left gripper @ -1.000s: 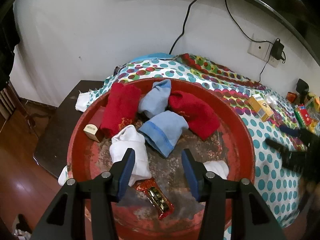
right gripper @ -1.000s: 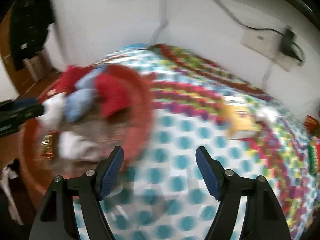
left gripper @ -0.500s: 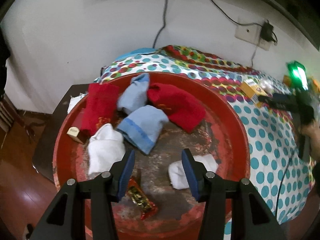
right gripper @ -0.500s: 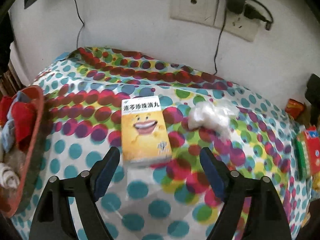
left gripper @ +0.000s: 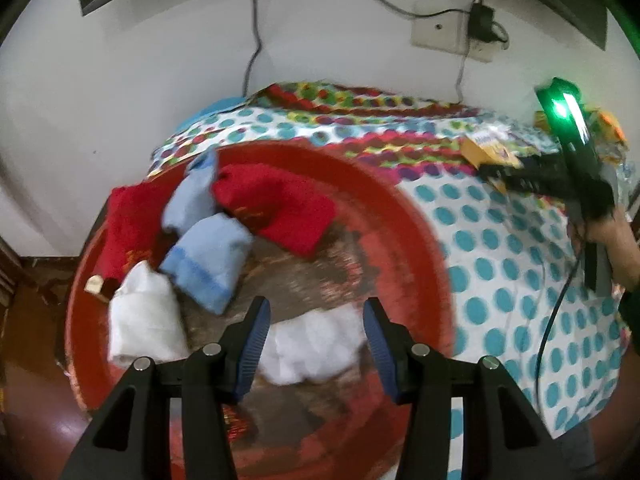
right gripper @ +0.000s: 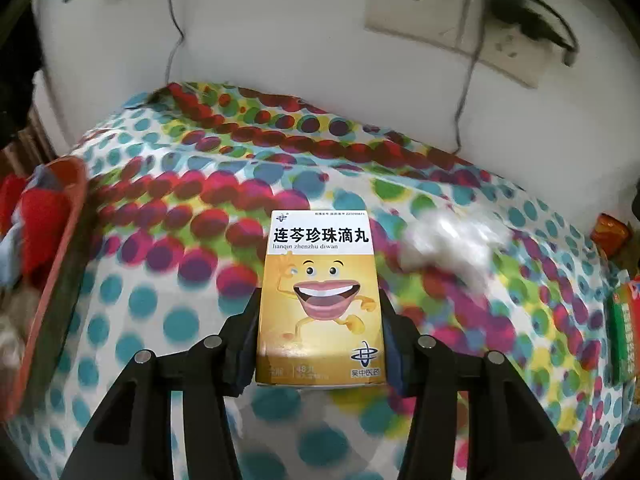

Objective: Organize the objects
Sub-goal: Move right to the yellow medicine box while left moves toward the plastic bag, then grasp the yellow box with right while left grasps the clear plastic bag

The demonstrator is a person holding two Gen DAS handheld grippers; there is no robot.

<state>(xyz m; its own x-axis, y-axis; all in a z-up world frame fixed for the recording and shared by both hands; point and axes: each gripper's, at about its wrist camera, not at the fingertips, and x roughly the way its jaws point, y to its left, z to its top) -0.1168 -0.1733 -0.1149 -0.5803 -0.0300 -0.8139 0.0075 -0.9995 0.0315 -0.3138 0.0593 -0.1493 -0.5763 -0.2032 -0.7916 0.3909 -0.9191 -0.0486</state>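
My right gripper (right gripper: 320,340) is shut on a yellow medicine box (right gripper: 320,300) with a cartoon mouth, on the polka-dot cloth (right gripper: 160,280). The box (left gripper: 486,152) and the right gripper (left gripper: 516,178) also show far right in the left wrist view. My left gripper (left gripper: 314,344) is open over a red basin (left gripper: 420,240), straddling a white sock (left gripper: 312,348) just below it. The basin also holds two red socks (left gripper: 280,204), two blue socks (left gripper: 208,256) and another white sock (left gripper: 144,320).
A crumpled clear bag (right gripper: 448,244) lies right of the box. A green packet (right gripper: 624,328) and an orange packet (right gripper: 610,232) sit at the cloth's right edge. A small carton (left gripper: 96,285) sits at the basin's left. The wall socket (right gripper: 460,20) and cables are behind.
My right gripper moved forward and closed on the yellow box. My left gripper shifted right and down over the white sock in the basin.
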